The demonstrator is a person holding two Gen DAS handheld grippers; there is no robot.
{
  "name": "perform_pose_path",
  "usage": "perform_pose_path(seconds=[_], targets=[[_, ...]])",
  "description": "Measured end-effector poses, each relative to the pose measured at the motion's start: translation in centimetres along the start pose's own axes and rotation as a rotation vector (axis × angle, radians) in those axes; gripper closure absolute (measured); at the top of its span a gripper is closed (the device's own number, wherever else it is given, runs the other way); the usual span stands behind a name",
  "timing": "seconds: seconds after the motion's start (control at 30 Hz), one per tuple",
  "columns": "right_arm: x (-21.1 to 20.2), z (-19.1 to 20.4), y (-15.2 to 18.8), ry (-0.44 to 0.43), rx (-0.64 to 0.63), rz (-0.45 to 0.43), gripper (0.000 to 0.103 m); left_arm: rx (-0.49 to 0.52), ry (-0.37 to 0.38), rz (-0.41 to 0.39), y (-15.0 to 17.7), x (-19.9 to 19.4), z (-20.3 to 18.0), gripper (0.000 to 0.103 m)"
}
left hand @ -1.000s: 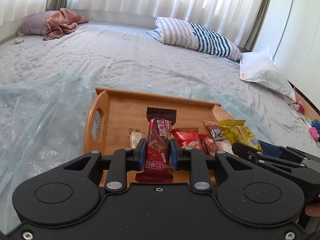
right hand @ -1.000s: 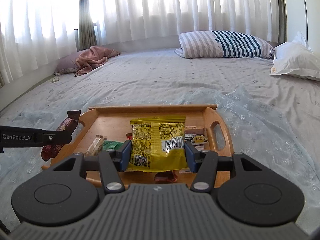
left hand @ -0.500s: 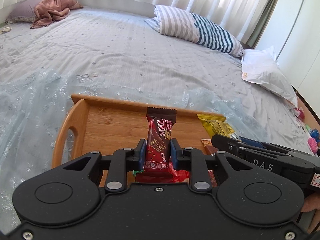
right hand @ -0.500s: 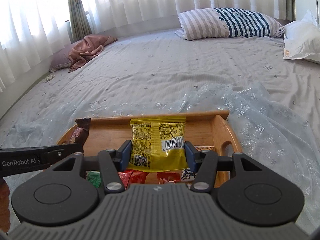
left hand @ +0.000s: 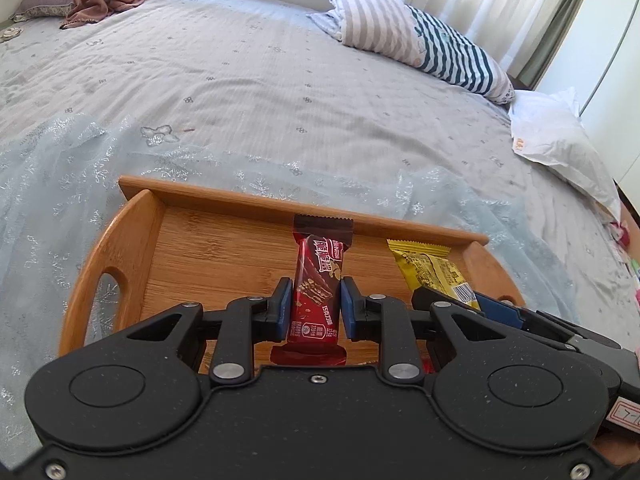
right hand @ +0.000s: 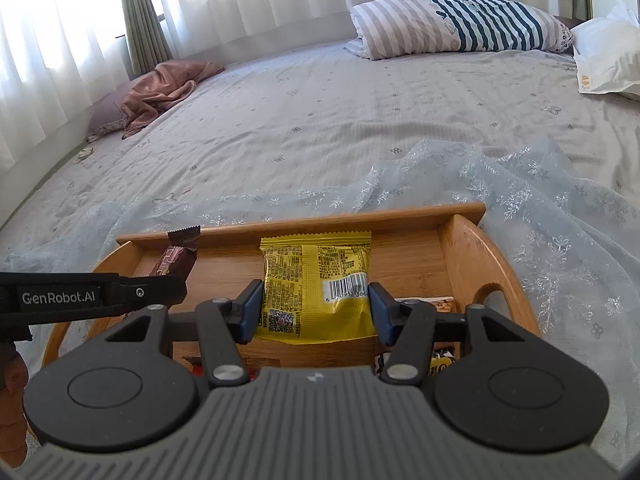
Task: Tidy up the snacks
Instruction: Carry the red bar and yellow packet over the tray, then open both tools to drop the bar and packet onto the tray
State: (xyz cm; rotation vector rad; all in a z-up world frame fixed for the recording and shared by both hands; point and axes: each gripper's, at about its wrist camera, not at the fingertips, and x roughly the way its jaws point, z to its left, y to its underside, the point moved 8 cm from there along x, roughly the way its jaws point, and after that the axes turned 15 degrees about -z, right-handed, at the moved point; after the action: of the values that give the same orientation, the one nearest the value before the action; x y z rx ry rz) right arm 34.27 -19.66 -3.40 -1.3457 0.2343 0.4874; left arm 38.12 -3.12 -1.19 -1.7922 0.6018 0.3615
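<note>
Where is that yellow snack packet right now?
The yellow snack packet is clamped in the right claw, held above the wooden tray, right of the red chocolate bar in the left claw.

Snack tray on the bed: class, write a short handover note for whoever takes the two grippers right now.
Left gripper: shut on a red snack bar, held above the wooden tray.
Right gripper: shut on a yellow snack packet, over the tray's right half.
Other snacks lie at the tray's near edge, mostly hidden under the grippers.
Done: both snacks picked up and carried over the tray's bare back part.
Left: set each one down, release, then sort the hidden ones.
</note>
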Motion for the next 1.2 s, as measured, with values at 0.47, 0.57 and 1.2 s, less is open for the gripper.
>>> perform_pose_path(seconds=[0.47,0.57,1.2], targets=[[1.4,0.3,1.3,0.021,-0.031,0.008,0.045,0.020,-0.016,0.013,1.3,2.1,0.2,0.079],[1.5,0.4,1.6,0.025,-0.043,0.006,0.045,0.025,-0.015,0.009,1.5,2.2,0.1,0.079],[1.4,0.8,2.0,0.025,-0.090,-0.016,0.041,0.042,-0.027,0.001,1.8,2.3,-0.2,0.079]])
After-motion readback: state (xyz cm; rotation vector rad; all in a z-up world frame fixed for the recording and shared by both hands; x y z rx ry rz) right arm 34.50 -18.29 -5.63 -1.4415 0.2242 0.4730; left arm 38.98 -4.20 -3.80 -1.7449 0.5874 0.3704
